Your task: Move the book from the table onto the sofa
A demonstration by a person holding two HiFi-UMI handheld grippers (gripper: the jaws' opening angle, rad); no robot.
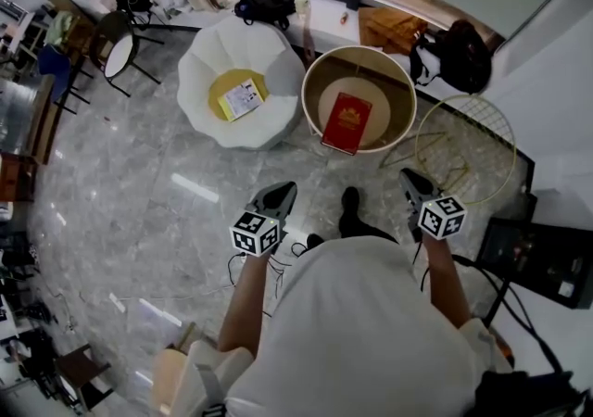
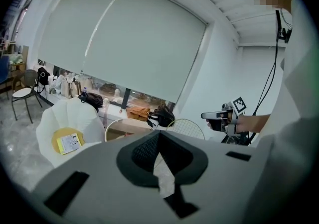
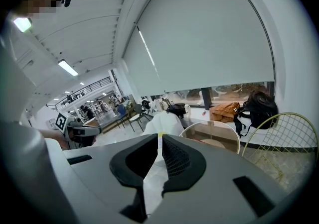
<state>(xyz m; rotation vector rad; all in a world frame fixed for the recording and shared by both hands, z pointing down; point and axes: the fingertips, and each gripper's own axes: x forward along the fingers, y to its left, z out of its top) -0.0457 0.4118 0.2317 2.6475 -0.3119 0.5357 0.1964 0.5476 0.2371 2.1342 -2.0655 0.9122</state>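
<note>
A red book [image 1: 346, 123] lies flat on the round table [image 1: 317, 70] with a pale raised rim. Just left of it stands the white petal-shaped sofa [image 1: 209, 54], which has a yellow seat pad with a small booklet [image 1: 243, 98] on it. My left gripper [image 1: 285, 189] and right gripper [image 1: 409, 176] hang over the floor short of the table, both shut and holding nothing. The left gripper view has shut jaws [image 2: 158, 134], the sofa [image 2: 70, 118] and the right gripper [image 2: 219, 116] in it. In the right gripper view, past shut jaws [image 3: 160, 137], are the table [image 3: 212, 129] and the left gripper [image 3: 79, 129].
A yellow wire frame [image 1: 465, 142] leans right of the table. Bags [image 1: 459, 54] and clutter line the window ledge behind. A black chair [image 1: 119, 49] stands far left. Black equipment [image 1: 542, 258] sits at the right. The floor is grey marble.
</note>
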